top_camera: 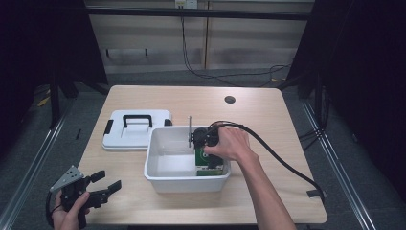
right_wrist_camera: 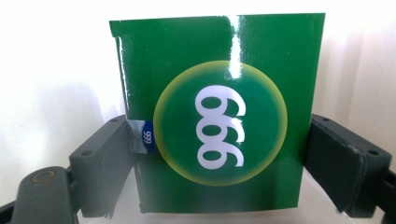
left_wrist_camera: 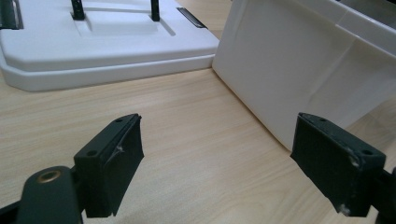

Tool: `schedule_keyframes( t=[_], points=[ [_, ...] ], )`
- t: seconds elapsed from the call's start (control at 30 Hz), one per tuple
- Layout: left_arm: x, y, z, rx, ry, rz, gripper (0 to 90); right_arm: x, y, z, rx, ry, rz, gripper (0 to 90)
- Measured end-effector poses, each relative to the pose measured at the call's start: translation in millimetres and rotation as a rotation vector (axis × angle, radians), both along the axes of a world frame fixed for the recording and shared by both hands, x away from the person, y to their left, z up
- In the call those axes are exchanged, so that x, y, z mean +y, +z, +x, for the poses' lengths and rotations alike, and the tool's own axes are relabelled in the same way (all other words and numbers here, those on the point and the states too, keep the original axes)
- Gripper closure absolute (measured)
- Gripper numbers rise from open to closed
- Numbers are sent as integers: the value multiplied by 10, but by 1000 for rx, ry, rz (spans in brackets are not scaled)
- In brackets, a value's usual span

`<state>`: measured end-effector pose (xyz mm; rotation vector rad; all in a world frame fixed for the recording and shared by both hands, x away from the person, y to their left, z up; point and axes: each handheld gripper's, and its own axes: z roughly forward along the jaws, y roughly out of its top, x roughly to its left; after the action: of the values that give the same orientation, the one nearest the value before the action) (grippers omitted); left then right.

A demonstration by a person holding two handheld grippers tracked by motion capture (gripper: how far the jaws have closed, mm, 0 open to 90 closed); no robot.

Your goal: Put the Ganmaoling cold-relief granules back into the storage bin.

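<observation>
Overall light: table (top_camera: 268,120) is lit evenly from above; surroundings are left near black.
Shadows: a soft shadow is cast inside the white bin (top_camera: 167,179), under the forearm.
Glare: white streaks are seen on the glossy green box (right_wrist_camera: 219,112); the bin walls behind it are blown out to white.
Focus: the near black pads (left_wrist_camera: 116,161) are rendered slightly soft; the white lid (left_wrist_camera: 102,46) is slightly blurred.
Sharpness: the high view is grainy, with fine detail lost.

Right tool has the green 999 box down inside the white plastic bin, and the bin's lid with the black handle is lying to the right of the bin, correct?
Not quite: the high view shows the white lid with the black handle lying to the left of the white plastic bin, not the right. The right tool does clamp the glossy green 999 box inside that bin.
</observation>
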<state>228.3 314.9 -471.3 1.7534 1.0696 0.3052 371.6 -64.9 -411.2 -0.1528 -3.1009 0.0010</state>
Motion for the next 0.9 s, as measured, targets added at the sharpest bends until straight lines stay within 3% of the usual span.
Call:
schedule_keyframes(
  t=[0.1,0.23,0.63,0.9],
  points=[
    [-7,-3,1,6,1,-7,161,-1,6,0,-12,-7,-5,134],
    [-8,-4,5,6,2,-6,161,-39,22,-2,-1,-19,15,131],
    [-15,-2,15,5,5,-6,161,-135,77,-46,-32,-9,67,123],
    [-12,-3,13,5,0,-4,161,-270,202,-79,-76,-45,179,122]
  ],
)
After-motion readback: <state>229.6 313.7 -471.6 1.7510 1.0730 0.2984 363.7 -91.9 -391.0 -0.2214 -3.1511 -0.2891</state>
